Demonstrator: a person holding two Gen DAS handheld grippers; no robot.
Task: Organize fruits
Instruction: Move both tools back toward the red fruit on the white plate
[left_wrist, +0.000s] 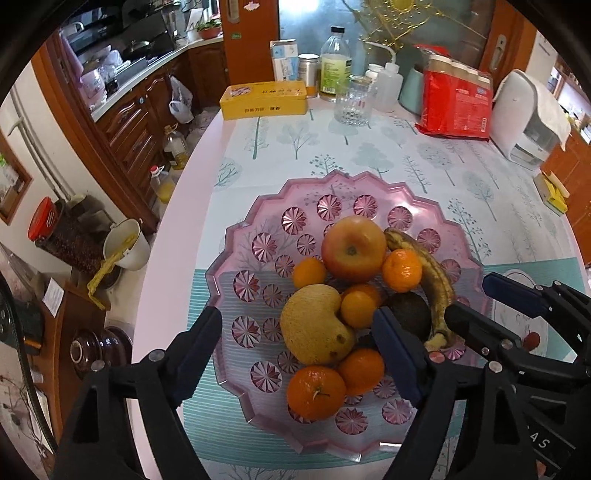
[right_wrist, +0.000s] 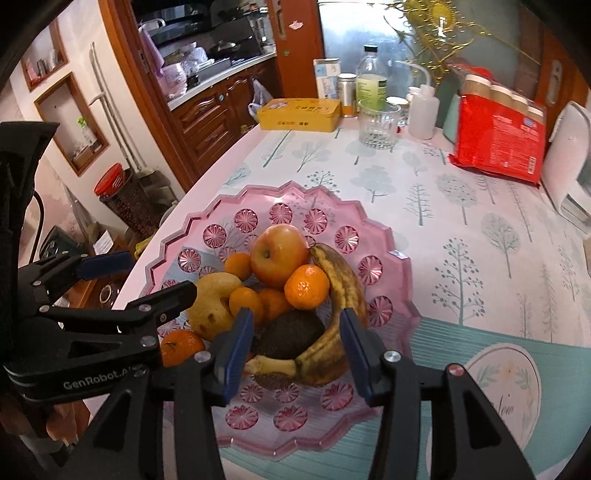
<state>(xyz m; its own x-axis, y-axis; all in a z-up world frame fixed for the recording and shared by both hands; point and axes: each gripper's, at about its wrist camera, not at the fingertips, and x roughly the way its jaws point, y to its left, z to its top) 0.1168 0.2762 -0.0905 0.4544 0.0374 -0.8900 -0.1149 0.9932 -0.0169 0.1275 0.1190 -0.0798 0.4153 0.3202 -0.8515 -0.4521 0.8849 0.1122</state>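
Note:
A pink cut-glass plate (left_wrist: 231, 243) (right_wrist: 166, 236) on the tree-print tablecloth holds a heap of fruit: an apple (left_wrist: 352, 253) (right_wrist: 279, 254), a brown-spotted banana (left_wrist: 436, 280) (right_wrist: 343, 280), a pear (left_wrist: 314, 325) (right_wrist: 210, 306), a dark avocado (left_wrist: 410, 312) (right_wrist: 291, 334) and several oranges (left_wrist: 316, 393) (right_wrist: 306, 286). My left gripper (left_wrist: 295, 354) (right_wrist: 140, 280) hovers open over the pear and the near oranges, touching none. My right gripper (right_wrist: 295, 350) (left_wrist: 491, 306) stands open over the avocado and the banana's stem end, its pads clear of both.
At the table's far end stand a yellow tin (left_wrist: 264, 99), a drinking glass (left_wrist: 352, 103), bottles (left_wrist: 334, 62), a red packet (left_wrist: 456, 103) and a white appliance (left_wrist: 524, 114). The table's rounded edge (left_wrist: 192, 177) runs just left of the plate; a floor with jars lies beyond.

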